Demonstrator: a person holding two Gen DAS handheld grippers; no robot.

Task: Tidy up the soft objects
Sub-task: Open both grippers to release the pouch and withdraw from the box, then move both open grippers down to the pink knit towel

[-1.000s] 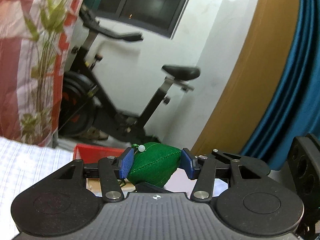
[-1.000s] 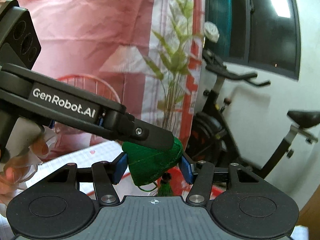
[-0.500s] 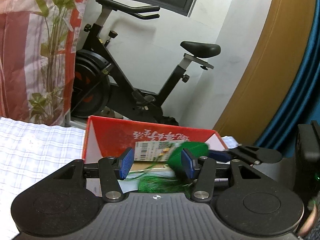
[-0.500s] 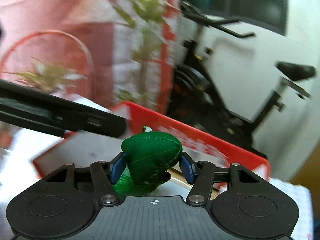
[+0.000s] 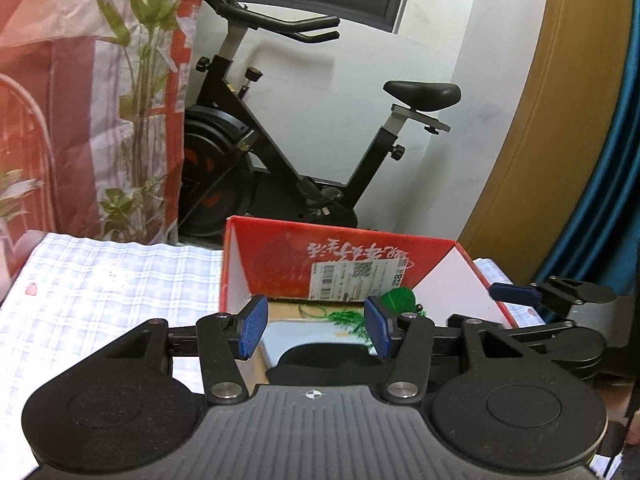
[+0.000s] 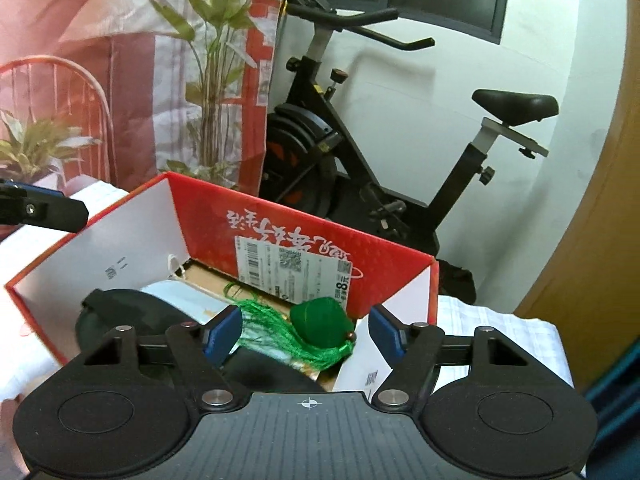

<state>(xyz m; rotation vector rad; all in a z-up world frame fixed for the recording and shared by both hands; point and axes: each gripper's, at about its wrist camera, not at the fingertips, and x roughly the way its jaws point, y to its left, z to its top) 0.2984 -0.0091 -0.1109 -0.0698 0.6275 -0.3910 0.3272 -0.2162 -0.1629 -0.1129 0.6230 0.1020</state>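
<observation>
One green stuffed sachet [image 6: 322, 322] with a green tassel [image 6: 276, 330] lies inside the open red box [image 6: 304, 226], toward its near right corner, atop a pale blue item and a black soft item [image 6: 116, 312]; a small dark bead sits at its right end; in the left wrist view the same sachet shows just past the right pad, low against the box's back wall; right gripper [image 6: 306, 332] hangs over the box's near edge, jaws opening, blue pads standing clear on either side of the sachet and not touching it; the sachet sits in the gap but rests on the box contents; left gripper [image 5: 314, 330] is parted about halfway, nothing between its pads, pointing down into the same box from the other side; a white shipping label [image 6: 294, 270] with barcodes is stuck on the red back wall under white script; side walls are white inside; box stands on a pale checked cloth [image 5: 108, 296]; beyond it, a black exercise bike [image 5: 280, 152] against a white wall; left of that, a red-and-white curtain printed with leaves [image 5: 92, 100]; a wood-coloured panel and blue drape at far right.
</observation>
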